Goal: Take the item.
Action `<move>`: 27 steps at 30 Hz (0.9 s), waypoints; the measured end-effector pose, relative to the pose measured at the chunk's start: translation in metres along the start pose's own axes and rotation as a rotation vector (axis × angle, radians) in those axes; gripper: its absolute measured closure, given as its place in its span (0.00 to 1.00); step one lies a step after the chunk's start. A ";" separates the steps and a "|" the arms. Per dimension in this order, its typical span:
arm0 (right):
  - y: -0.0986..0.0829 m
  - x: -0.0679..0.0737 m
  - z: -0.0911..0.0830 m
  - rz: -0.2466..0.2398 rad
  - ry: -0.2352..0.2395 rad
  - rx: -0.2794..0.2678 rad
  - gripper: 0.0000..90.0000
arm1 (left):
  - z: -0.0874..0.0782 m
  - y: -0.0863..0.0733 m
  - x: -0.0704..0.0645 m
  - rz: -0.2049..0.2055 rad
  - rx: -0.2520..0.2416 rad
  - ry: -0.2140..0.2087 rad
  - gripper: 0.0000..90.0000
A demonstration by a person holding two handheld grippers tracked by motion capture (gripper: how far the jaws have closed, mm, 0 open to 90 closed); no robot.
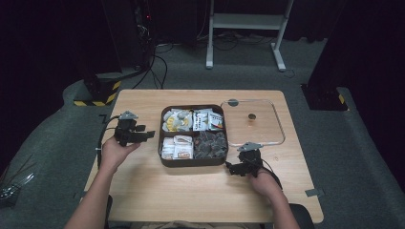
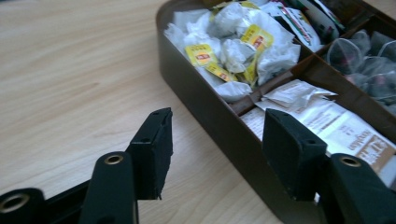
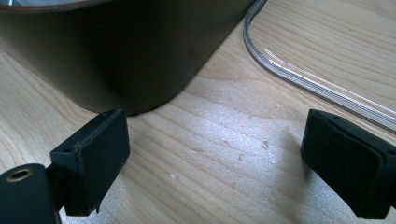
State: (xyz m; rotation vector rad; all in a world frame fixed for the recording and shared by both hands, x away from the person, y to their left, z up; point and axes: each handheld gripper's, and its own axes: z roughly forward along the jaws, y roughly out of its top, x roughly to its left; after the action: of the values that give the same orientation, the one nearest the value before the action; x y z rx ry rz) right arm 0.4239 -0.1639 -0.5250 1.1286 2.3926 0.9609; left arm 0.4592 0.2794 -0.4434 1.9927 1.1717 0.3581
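A dark brown box (image 1: 165,161) with four compartments sits mid-table, holding white and yellow tea bags (image 2: 233,44), printed sachets (image 2: 327,123) and dark pyramid bags (image 1: 211,144). My left gripper (image 1: 148,135) is held just left of the box, open, its jaws straddling the box's left wall (image 2: 212,109) with nothing gripped. My right gripper (image 1: 231,168) is low at the box's near right corner (image 3: 140,60), open over bare wood. A clear lid (image 1: 253,123) lies flat to the right of the box, its rim (image 3: 322,86) close to my right jaw.
The wooden table (image 1: 191,191) has free room in front of the box and at its left. A small dark knob (image 1: 251,116) sits in the middle of the lid. Beyond the table stand a white frame (image 1: 246,21) and cables on the floor.
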 end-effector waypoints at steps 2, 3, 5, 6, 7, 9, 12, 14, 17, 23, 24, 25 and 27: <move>0.000 0.000 0.000 0.000 0.000 0.000 0.09 | 0.001 0.002 -0.002 0.010 0.001 -0.015 0.51; 0.000 0.000 0.000 0.000 0.000 0.000 0.09 | 0.002 0.003 -0.003 0.019 0.001 -0.017 0.52; 0.000 0.000 0.000 0.000 0.000 0.000 0.09 | 0.003 0.005 -0.005 0.036 0.006 -0.019 0.54; 0.000 0.000 0.000 0.001 0.000 0.000 0.09 | 0.003 0.006 -0.006 0.038 0.007 -0.029 0.54; 0.000 0.000 0.000 0.000 0.000 0.000 0.09 | 0.004 0.007 -0.007 0.039 0.006 -0.034 0.56; 0.000 0.000 0.000 0.000 -0.001 0.000 0.09 | 0.006 0.011 -0.009 0.047 -0.002 -0.049 0.57; 0.000 0.000 0.000 0.000 0.000 0.000 0.09 | 0.007 0.013 -0.011 0.049 -0.001 -0.064 0.58; 0.000 0.000 0.000 0.000 0.000 0.000 0.09 | 0.009 0.015 -0.012 0.052 0.001 -0.078 0.59; 0.000 0.000 0.000 0.000 0.000 0.000 0.09 | 0.012 0.018 -0.016 0.069 0.002 -0.083 0.59; 0.000 0.000 0.000 0.000 -0.001 0.000 0.09 | 0.020 0.022 -0.023 0.087 0.012 -0.106 0.61; 0.000 0.000 0.000 0.000 0.000 0.000 0.09 | 0.021 0.023 -0.023 0.092 0.016 -0.110 0.61; 0.000 0.000 0.000 0.000 -0.001 0.000 0.09 | 0.023 0.024 -0.025 0.095 0.019 -0.117 0.62; 0.000 0.000 0.000 0.000 -0.001 0.000 0.09 | 0.024 0.024 -0.026 0.098 0.017 -0.122 0.63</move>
State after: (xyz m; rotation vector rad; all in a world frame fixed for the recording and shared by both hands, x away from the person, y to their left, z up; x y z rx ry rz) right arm 0.4239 -0.1639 -0.5250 1.1285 2.3924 0.9603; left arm 0.4740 0.2396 -0.4376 2.0609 1.0070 0.2721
